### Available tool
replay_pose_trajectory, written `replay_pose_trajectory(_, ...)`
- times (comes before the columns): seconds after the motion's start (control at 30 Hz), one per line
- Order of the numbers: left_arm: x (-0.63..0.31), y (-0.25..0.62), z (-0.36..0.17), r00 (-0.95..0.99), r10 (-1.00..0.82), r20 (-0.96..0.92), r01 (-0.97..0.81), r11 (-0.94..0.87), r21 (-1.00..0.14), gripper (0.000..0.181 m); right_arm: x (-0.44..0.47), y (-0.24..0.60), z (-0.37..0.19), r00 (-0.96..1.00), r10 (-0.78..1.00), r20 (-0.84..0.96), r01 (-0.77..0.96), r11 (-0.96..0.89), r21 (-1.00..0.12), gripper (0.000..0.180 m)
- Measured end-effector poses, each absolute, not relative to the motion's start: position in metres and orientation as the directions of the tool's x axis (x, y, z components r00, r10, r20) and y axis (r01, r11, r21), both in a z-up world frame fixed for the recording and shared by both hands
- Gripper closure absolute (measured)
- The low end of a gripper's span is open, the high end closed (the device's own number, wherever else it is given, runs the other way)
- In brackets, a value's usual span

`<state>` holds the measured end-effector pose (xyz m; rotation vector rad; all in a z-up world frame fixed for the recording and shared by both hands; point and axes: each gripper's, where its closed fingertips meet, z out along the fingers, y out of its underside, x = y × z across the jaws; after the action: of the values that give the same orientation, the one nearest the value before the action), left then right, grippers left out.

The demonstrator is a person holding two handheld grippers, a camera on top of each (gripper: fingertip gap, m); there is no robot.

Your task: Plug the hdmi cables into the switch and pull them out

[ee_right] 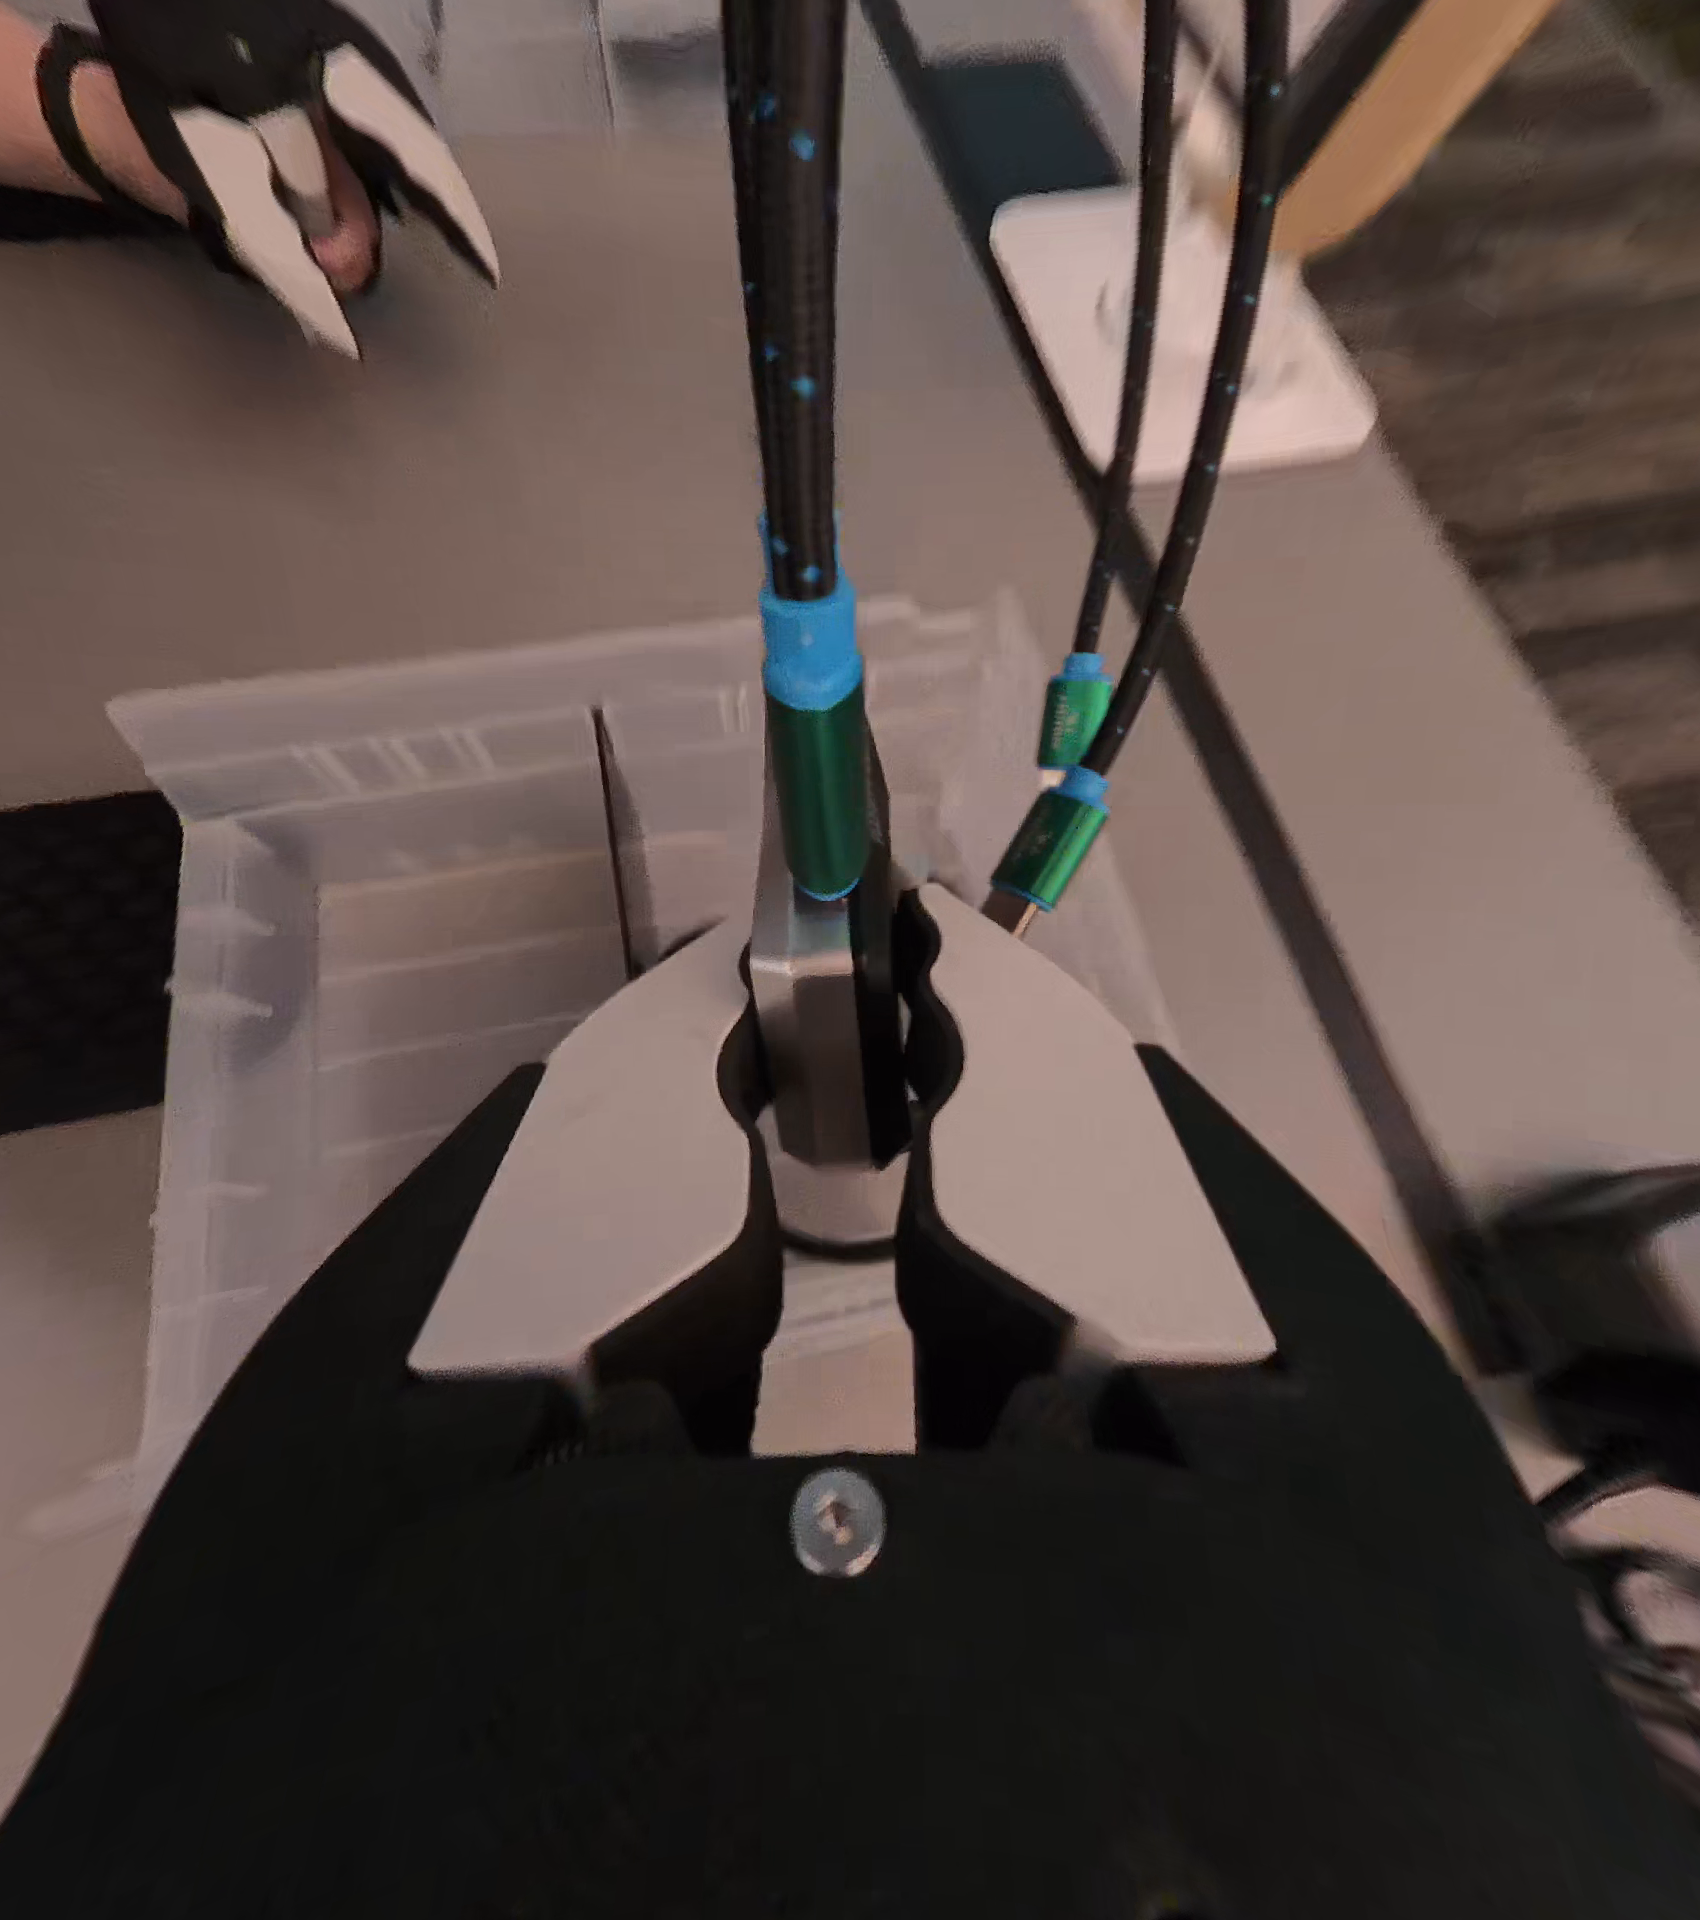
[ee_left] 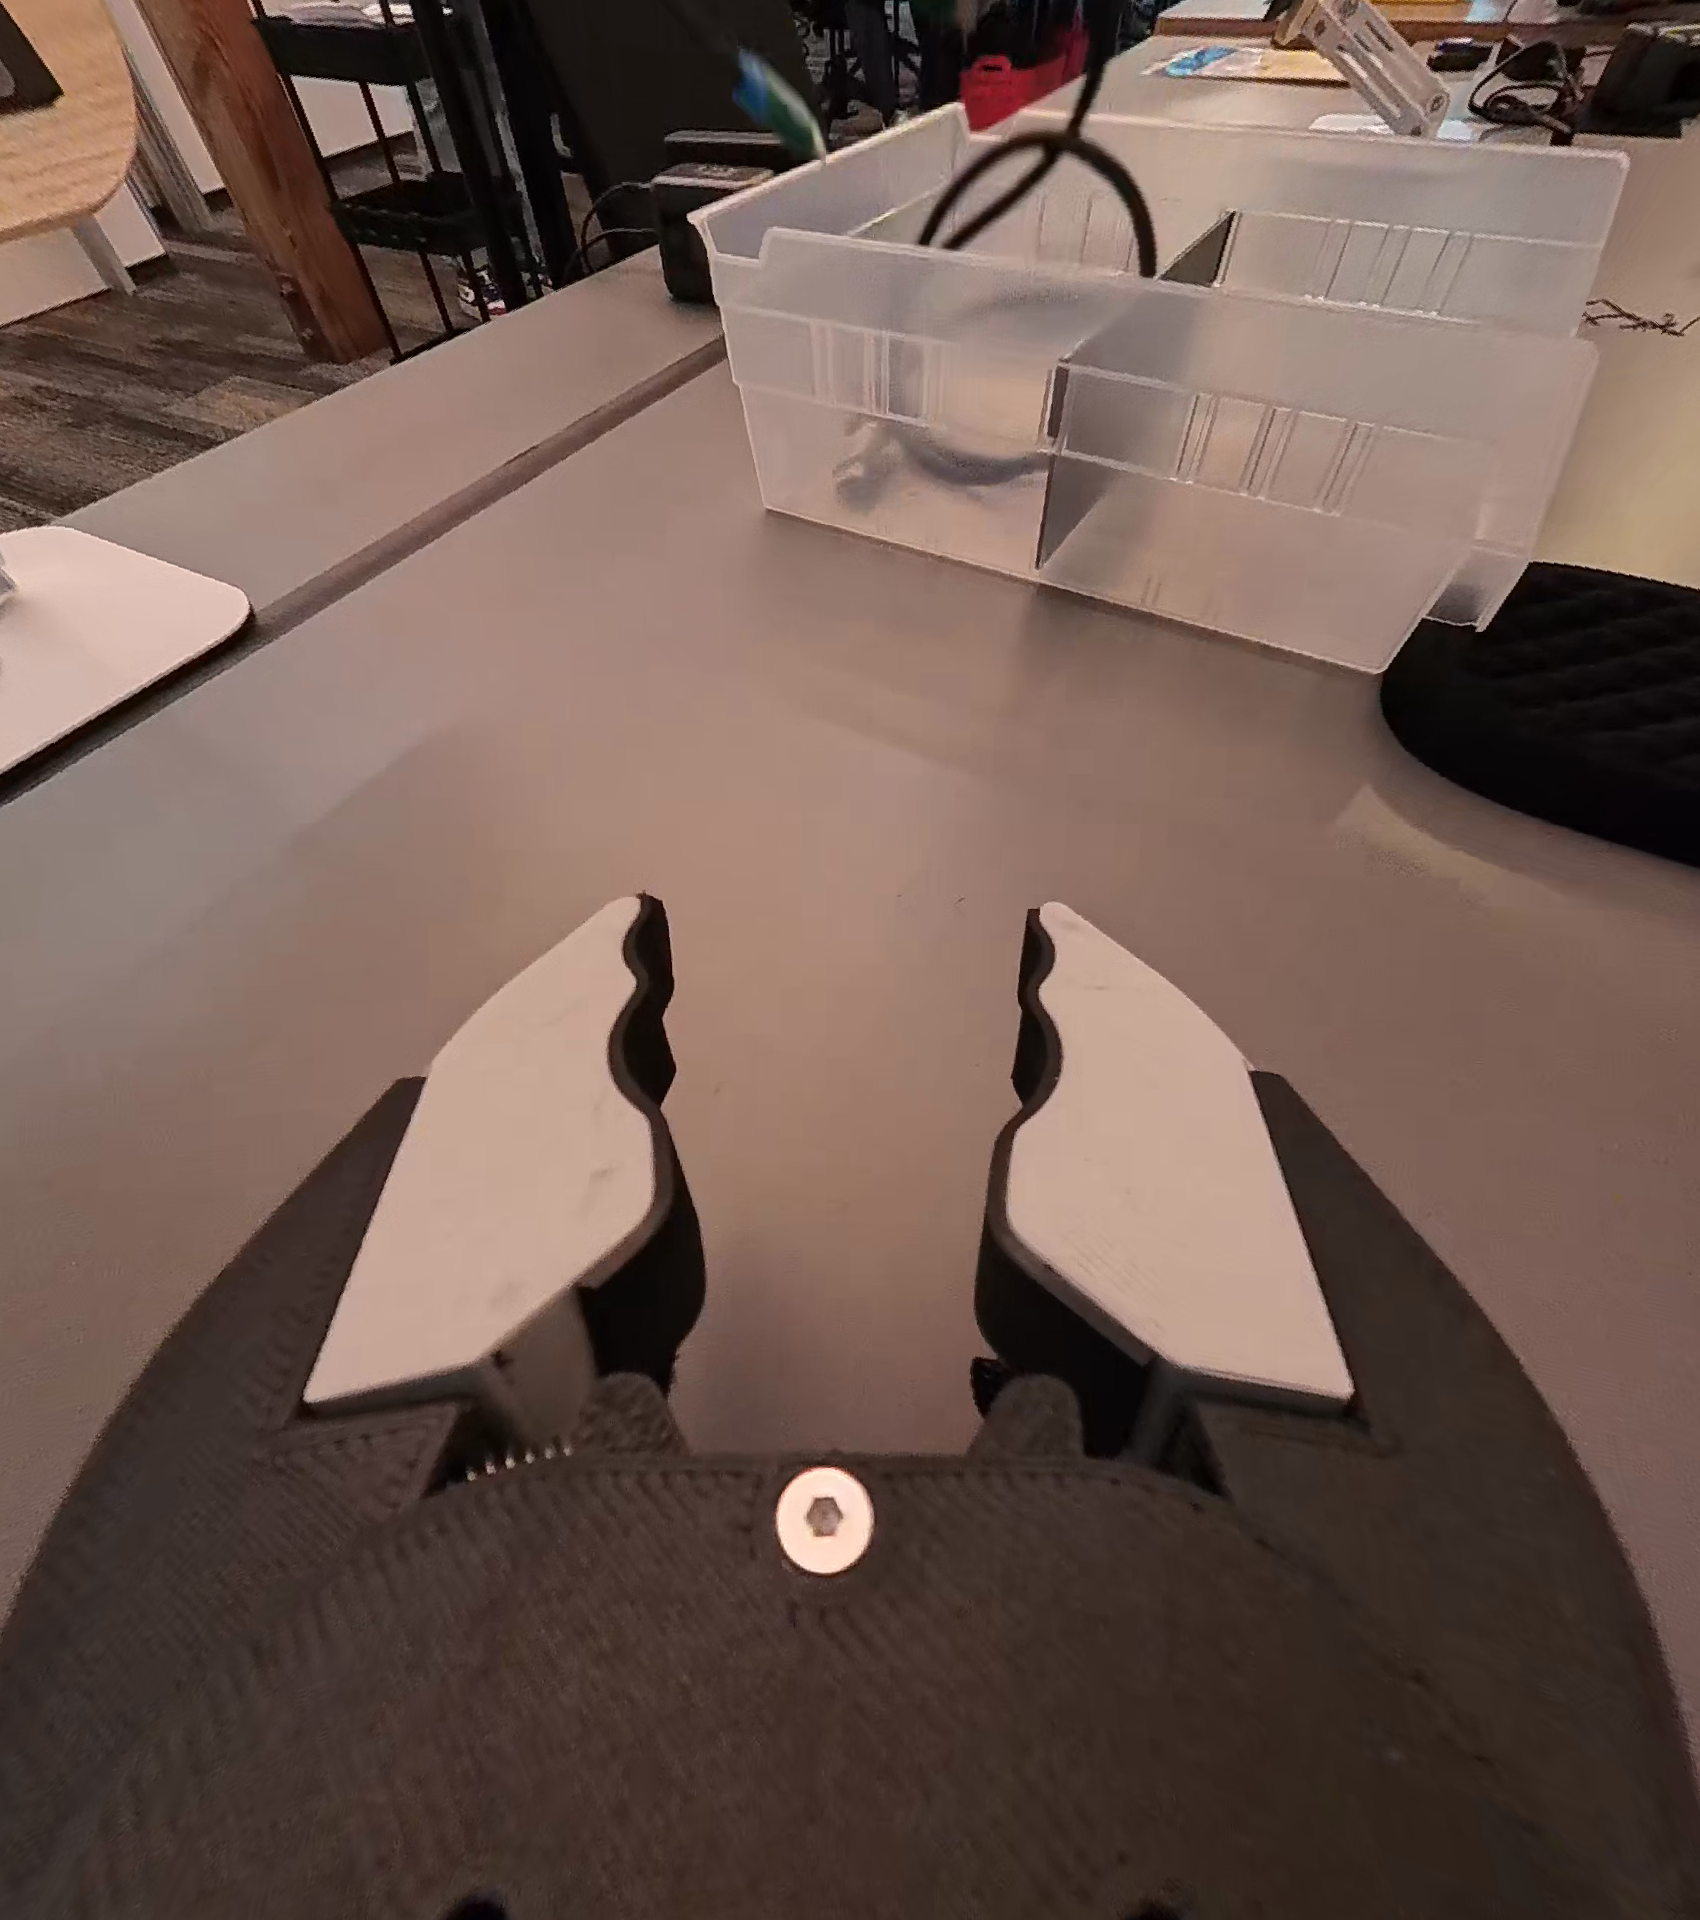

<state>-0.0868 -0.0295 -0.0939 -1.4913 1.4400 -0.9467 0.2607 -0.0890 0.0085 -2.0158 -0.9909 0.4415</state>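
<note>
- The silver HDMI switch sits clamped in the right gripper above the clear divided bin.
- One green-shelled HDMI plug is seated in the switch; two loose plugs dangle beside it.
- The left gripper gapes wide, empty, over the grey table.

I read this as an open-plan office or tech workspace. My landmark is the grey desk: it butts against a second grey desk along a seam, and a white monitor-stand base sits on that one. Beyond the desk I see patterned carpet, a wooden post, a light wood tabletop and black wire shelving. A power adapter lies at the desk edge.
</note>
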Motion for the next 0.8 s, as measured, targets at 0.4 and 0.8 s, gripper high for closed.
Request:
replay_pose_trajectory(0.4, -0.083, -0.035, -0.101, 0.032, -0.999, -0.003, -0.384, -0.010, -0.923, 0.117, 0.265, -0.099, -0.046, 0.616, 0.783, -0.087, 0.428, -0.425, -0.798, 0.157)
replay_pose_trajectory(0.8, -0.083, -0.040, -0.095, 0.021, -1.000, -0.011, -0.375, 0.002, -0.927, 0.116, 0.266, -0.099, -0.056, 0.745, 0.666, 0.052, 0.527, -0.538, -0.658, 0.130)
